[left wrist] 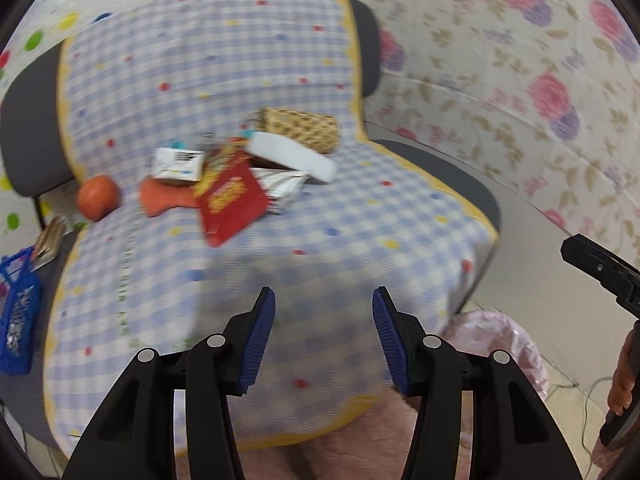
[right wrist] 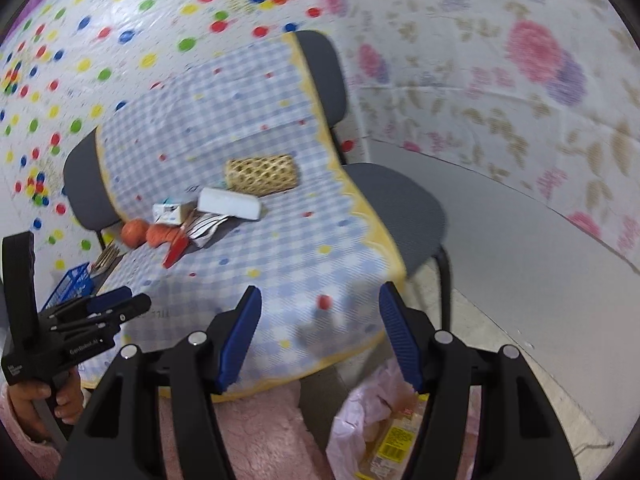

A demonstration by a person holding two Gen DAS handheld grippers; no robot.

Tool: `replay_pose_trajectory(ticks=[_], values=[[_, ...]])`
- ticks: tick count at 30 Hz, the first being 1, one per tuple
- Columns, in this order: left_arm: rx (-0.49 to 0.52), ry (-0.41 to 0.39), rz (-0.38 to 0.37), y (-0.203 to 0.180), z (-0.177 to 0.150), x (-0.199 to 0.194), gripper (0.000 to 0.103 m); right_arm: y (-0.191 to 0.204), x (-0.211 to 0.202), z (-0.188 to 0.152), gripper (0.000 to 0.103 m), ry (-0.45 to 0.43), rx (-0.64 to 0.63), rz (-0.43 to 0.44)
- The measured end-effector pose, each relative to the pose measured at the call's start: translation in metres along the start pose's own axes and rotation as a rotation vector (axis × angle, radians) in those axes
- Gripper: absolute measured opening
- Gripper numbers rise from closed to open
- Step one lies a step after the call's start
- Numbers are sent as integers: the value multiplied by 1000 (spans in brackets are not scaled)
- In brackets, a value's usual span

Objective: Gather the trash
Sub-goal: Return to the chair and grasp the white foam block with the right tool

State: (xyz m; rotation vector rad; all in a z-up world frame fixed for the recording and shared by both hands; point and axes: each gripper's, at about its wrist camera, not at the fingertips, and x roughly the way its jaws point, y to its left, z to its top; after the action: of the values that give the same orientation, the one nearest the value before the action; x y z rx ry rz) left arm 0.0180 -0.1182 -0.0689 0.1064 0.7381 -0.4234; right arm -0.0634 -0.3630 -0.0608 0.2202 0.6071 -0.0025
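Nearest the cameras, both grippers were seen with nothing between their blue pads. The left gripper was held with its jaws spread wide over the near edge of a checked blue-and-white cloth, and the right gripper was likewise held wide open and empty above the same cloth. In the right wrist view the left gripper was also caught at the lower left, gripped by a hand in a pink sleeve; from that angle its opening could not be judged.

Below the right gripper, on the floor just beside the chair's front edge, a pink plastic bag was seen, with a yellow-labelled packet lying in its mouth. The same bag showed at the lower right of the left wrist view.

Farther back, on the cloth-covered seat of a grey chair, the trash was found heaped together: a red packet, a white wrapper partly under it, a small white carton, a white block and an orange scrap. An orange fruit lay just left of the heap, and a woven basket-like roll lay behind it.

At the far left, beside the chair, a blue crate was visible. Behind everything, dotted and flowered sheeting was hung.
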Motion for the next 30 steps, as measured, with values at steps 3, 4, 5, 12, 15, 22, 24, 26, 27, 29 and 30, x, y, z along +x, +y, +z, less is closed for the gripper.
replay_pose_trajectory(ticks=[3, 4, 5, 12, 15, 22, 24, 26, 27, 29, 30], values=[[-45, -8, 68, 31, 6, -1, 53, 21, 19, 13, 61, 15, -57, 28], [-55, -10, 82, 38, 7, -1, 58, 29, 26, 19, 61, 20, -75, 40], [-71, -16, 102, 48, 10, -2, 63, 36, 34, 24, 61, 24, -93, 45], [-151, -37, 220, 104, 34, -3, 77, 80, 94, 60, 70, 60, -244, 69], [-164, -40, 262, 120, 46, 3, 80, 100, 124, 75, 72, 75, -309, 84], [-180, -9, 290, 144, 66, 25, 83, 137, 195, 90, 73, 127, -469, 67], [-182, 2, 286, 149, 70, 31, 83, 144, 212, 90, 73, 140, -534, 45], [-181, 12, 281, 153, 74, 37, 83, 150, 223, 89, 73, 143, -585, 19], [-179, 13, 280, 154, 76, 40, 83, 152, 228, 89, 73, 143, -612, 10], [-179, 18, 277, 158, 81, 46, 83, 156, 238, 90, 72, 135, -661, -20], [-182, 20, 278, 159, 83, 47, 83, 158, 241, 91, 67, 129, -675, -28]])
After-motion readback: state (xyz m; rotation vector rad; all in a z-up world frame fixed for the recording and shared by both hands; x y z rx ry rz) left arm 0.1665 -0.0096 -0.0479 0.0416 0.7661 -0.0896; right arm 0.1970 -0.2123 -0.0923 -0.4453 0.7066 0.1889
